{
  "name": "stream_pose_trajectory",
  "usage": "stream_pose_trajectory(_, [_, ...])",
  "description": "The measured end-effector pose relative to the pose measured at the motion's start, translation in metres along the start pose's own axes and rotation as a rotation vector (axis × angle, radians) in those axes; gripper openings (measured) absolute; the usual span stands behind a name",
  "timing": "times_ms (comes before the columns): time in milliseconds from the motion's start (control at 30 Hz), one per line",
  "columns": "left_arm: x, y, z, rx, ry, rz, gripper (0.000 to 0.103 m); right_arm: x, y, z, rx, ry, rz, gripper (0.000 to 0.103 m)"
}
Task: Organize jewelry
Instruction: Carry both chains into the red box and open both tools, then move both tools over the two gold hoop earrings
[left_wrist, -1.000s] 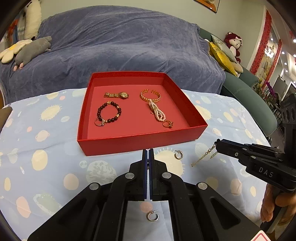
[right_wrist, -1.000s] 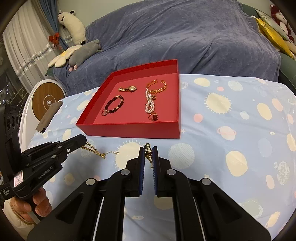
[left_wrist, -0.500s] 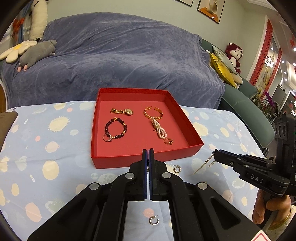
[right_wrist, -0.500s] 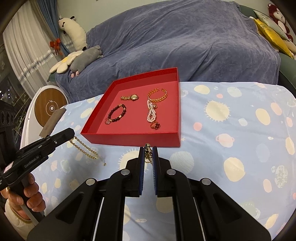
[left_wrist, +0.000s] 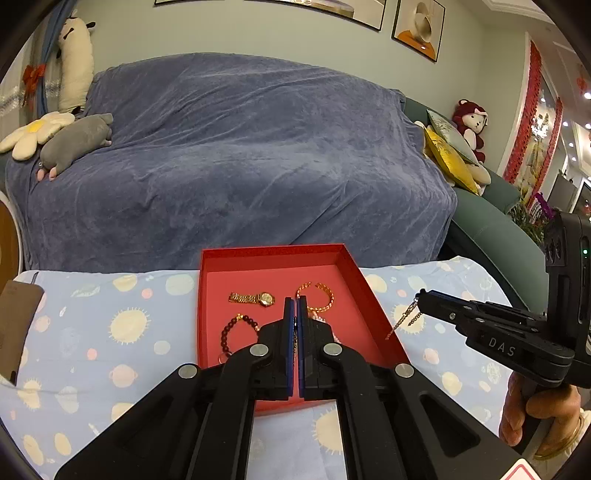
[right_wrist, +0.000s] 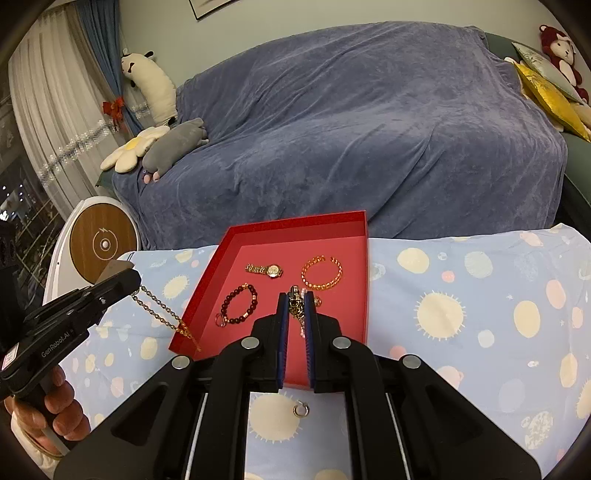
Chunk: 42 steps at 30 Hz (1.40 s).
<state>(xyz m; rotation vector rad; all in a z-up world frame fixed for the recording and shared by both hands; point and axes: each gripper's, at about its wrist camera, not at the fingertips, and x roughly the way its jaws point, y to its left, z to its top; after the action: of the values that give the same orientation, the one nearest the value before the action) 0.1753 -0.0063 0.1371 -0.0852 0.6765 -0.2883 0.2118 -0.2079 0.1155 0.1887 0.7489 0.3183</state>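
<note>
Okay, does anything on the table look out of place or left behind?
Yes: one small silver hoop earring lies alone on the planet-print tablecloth, outside the red tray holding the other jewelry. Also, a gold chain hangs stretched between the shut left gripper and right gripper.

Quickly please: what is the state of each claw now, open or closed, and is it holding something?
Left claw: closed, holding one end of the gold chain.
Right claw: closed, holding the chain's other end.

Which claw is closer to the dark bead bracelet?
Left, probably. The left claw hangs off the red box's left side, where the dark bead bracelet lies; the right claw hangs off the right side. Both pinch the gold chain.
</note>
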Motion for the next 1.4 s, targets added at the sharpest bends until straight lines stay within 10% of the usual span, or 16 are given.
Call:
stream_pose_trajectory(333, [0.060,0.003,0.016,-0.037,0.035,0.016,0.005,0.052,-0.006,0.011,0.006,0.030,-0.046,0.013])
stream_pose_trajectory(400, [0.067,0.007,0.016,-0.071,0.054,0.033,0.041,0.053,-0.008,0.010,0.016,0.028,-0.047,0.022])
stream_pose_trajectory(467, [0.064,0.010,0.015,-0.097,0.037,0.048,0.050,0.048,-0.009,0.007,0.016,0.014,-0.048,0.031])
stream_pose_trajectory(1400, [-0.015,0.019,-0.151,-0.074,0.234,0.096,0.062,-0.022,-0.006,-0.126,0.028,0.137,-0.018,0.035])
